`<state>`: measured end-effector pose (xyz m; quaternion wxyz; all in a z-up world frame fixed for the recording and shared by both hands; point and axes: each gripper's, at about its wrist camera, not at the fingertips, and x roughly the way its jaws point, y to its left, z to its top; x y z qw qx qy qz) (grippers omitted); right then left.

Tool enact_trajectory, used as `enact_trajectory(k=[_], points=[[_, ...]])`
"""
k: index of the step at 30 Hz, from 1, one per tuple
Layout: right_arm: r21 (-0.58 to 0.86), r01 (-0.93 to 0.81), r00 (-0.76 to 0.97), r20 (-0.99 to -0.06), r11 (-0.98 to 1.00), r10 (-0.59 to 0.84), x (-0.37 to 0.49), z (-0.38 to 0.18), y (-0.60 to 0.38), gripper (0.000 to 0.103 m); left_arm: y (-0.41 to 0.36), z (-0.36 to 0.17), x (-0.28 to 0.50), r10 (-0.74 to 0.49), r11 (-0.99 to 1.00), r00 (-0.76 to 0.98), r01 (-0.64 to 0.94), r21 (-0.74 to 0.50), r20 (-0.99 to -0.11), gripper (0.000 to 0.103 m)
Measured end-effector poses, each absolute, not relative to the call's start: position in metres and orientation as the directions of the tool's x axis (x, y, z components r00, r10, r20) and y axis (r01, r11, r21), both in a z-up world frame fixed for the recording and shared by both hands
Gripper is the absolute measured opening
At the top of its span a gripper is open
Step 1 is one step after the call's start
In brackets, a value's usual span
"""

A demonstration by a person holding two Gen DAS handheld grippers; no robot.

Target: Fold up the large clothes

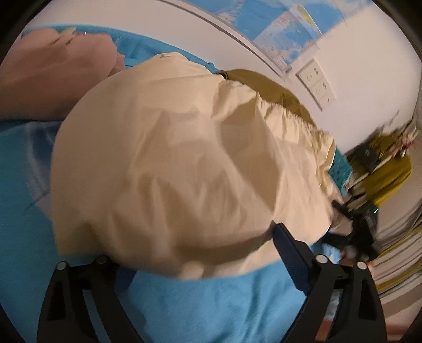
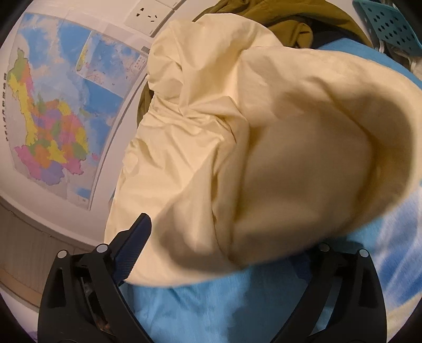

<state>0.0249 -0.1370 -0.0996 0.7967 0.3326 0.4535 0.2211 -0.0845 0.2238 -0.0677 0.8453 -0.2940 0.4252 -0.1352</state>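
Note:
A large cream garment [image 1: 184,158] lies bunched on a blue bed sheet [image 1: 211,303]. It also fills the right wrist view [image 2: 263,158]. My left gripper [image 1: 200,253] is wide open at the garment's near edge. Its right finger [image 1: 290,253] shows; the left finger is hidden under the cloth. My right gripper [image 2: 224,253] is wide open at the garment's near edge. Its left finger [image 2: 132,248] shows; the right finger is hidden under the fold. The right gripper also shows at the right of the left wrist view [image 1: 361,229].
An olive garment [image 1: 263,84] lies behind the cream one, also in the right wrist view [image 2: 277,15]. A pink cloth [image 1: 52,71] lies at the far left. A wall map [image 2: 52,110] and wall sockets [image 2: 147,15] are close behind. A teal perforated chair [image 2: 390,26] stands at the right.

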Motion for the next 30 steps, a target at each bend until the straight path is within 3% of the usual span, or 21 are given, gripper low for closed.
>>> enact_trajectory(k=[5,9,13,14,15,16,17,18,21,30], points=[[0.725,-0.066,0.535,-0.554,0.686,0.638,0.043,-0.100,-0.118,0.098,0.232,-0.070,-0.063,-0.498,0.722,0.626,-0.083,-0.687,-0.600,0.095],[0.792,-0.118,0.594,-0.427,0.599,0.682,0.050,-0.103,-0.117,0.097,0.231,-0.071,-0.051,-0.484,0.709,0.639,-0.114,-0.696,-0.598,0.090],[0.759,-0.145,0.582,-0.453,0.635,0.675,0.060,-0.103,-0.107,0.096,0.232,-0.072,-0.046,-0.473,0.699,0.652,-0.133,-0.703,-0.593,0.091],[0.759,-0.150,0.578,-0.452,0.633,0.679,0.063,-0.103,-0.105,0.093,0.231,-0.072,-0.043,-0.468,0.705,0.652,-0.132,-0.697,-0.597,0.092],[0.757,-0.157,0.570,-0.454,0.634,0.684,0.065,-0.105,-0.104,0.079,0.228,-0.071,-0.041,-0.456,0.717,0.650,-0.136,-0.683,-0.608,0.091],[0.753,-0.155,0.562,-0.465,0.639,0.684,0.067,-0.106,-0.104,0.068,0.226,-0.070,-0.040,-0.437,0.733,0.651,-0.141,-0.665,-0.620,0.087],[0.748,-0.148,0.551,-0.481,0.647,0.682,0.068,-0.109,-0.106,0.046,0.225,-0.070,-0.040,-0.424,0.742,0.648,-0.151,-0.653,-0.632,0.068],[0.760,-0.162,0.536,-0.467,0.629,0.703,0.069,-0.111,-0.110,0.031,0.224,-0.071,-0.040,-0.426,0.746,0.642,-0.149,-0.649,-0.637,0.053],[0.764,-0.213,0.511,-0.444,0.609,0.736,0.059,-0.100,-0.115,0.020,0.223,-0.058,-0.049,-0.423,0.762,0.655,-0.116,-0.637,-0.626,0.026],[0.645,-0.487,0.523,-0.325,0.589,0.788,0.018,0.018,-0.091,0.015,0.239,0.020,-0.078,-0.472,0.784,0.707,0.063,-0.618,-0.527,0.020]])
